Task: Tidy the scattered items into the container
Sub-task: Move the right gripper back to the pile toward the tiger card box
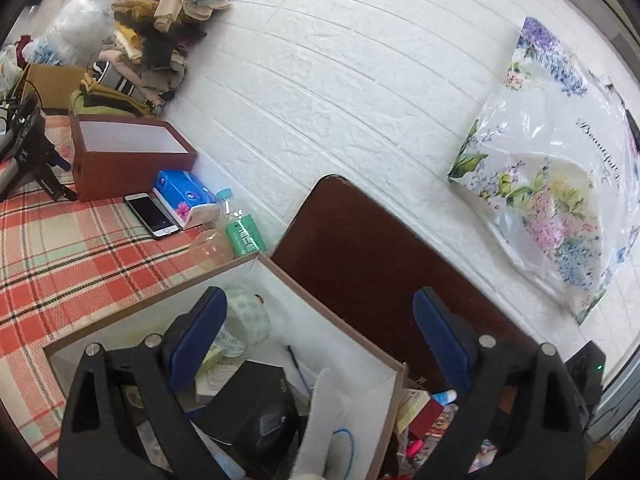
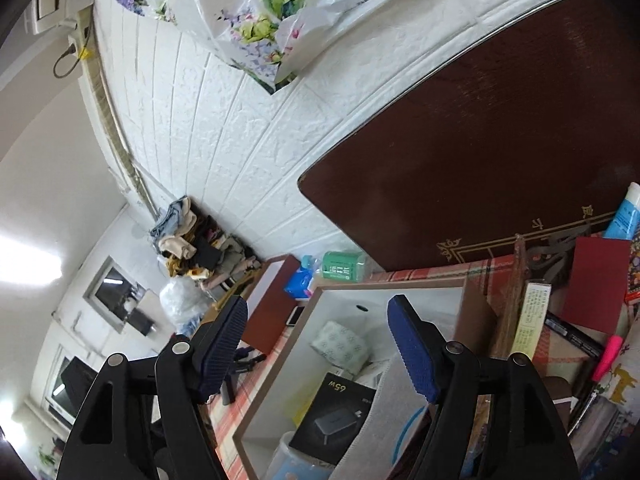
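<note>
A white-lined brown box (image 1: 332,320) sits on the plaid bedcover and holds a black 65W charger box (image 2: 336,416), a patterned tissue roll (image 2: 340,344), papers and a white cloth. My left gripper (image 1: 316,340) is open and empty, above the box's far corner. My right gripper (image 2: 316,344) is open and empty, above the same box (image 2: 384,286). A phone (image 1: 151,214), a blue tissue pack (image 1: 182,192) and a green-labelled bottle (image 1: 240,228) lie on the cover beyond the box.
A second empty brown box (image 1: 132,156) stands further back, with a pile of clothes (image 1: 160,40) behind it. A dark wooden headboard (image 1: 372,260) stands against the white brick wall. Books, a red card (image 2: 596,280) and a pink marker (image 2: 608,356) lie beside the box.
</note>
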`<state>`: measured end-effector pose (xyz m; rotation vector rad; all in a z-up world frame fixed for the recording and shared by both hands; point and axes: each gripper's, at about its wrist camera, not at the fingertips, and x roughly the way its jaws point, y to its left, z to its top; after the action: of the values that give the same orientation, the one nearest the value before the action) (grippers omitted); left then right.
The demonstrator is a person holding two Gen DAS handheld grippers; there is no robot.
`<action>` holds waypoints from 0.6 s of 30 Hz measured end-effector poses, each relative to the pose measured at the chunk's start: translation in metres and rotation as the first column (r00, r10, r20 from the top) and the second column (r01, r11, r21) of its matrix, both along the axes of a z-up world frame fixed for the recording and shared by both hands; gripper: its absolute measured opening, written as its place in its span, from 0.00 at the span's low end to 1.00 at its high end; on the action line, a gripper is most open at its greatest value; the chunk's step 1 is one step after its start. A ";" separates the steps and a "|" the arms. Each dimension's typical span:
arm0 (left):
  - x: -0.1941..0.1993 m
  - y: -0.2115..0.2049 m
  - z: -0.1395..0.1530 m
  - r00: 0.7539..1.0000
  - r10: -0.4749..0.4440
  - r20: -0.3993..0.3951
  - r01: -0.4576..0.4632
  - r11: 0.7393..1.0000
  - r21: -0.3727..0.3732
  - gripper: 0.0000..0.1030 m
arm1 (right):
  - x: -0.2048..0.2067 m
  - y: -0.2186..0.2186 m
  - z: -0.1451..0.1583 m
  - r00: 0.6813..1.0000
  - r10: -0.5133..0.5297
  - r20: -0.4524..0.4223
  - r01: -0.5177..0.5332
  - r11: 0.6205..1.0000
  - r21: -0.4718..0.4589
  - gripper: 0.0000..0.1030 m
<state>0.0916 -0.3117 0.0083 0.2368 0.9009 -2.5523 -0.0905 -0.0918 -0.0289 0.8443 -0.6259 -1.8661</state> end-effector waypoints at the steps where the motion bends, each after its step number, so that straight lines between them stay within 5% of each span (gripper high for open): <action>1: -0.002 0.003 0.001 1.000 -0.020 -0.018 0.021 1.000 0.010 0.93 | -0.002 0.004 0.000 1.000 -0.012 0.004 0.012 1.000 -0.002 0.72; 8: -0.043 0.045 0.013 0.972 -0.231 -0.052 0.231 0.973 -0.014 0.94 | -0.010 0.045 0.007 0.994 -0.109 0.019 0.110 0.993 -0.046 0.72; 15: -0.082 0.098 0.022 0.874 -0.472 -0.116 0.476 0.879 0.008 0.94 | -0.023 0.104 0.010 0.971 -0.238 0.034 0.240 0.969 -0.057 0.73; 18: -0.094 0.113 0.022 0.845 -0.525 -0.103 0.530 0.847 0.031 0.94 | -0.020 0.135 0.014 0.925 -0.379 -0.018 0.379 0.924 0.048 0.73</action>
<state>-0.0026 -0.1987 0.0301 0.4441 1.0645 -3.0662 -0.1108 0.0432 -0.0153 0.7870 -0.7827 -2.2414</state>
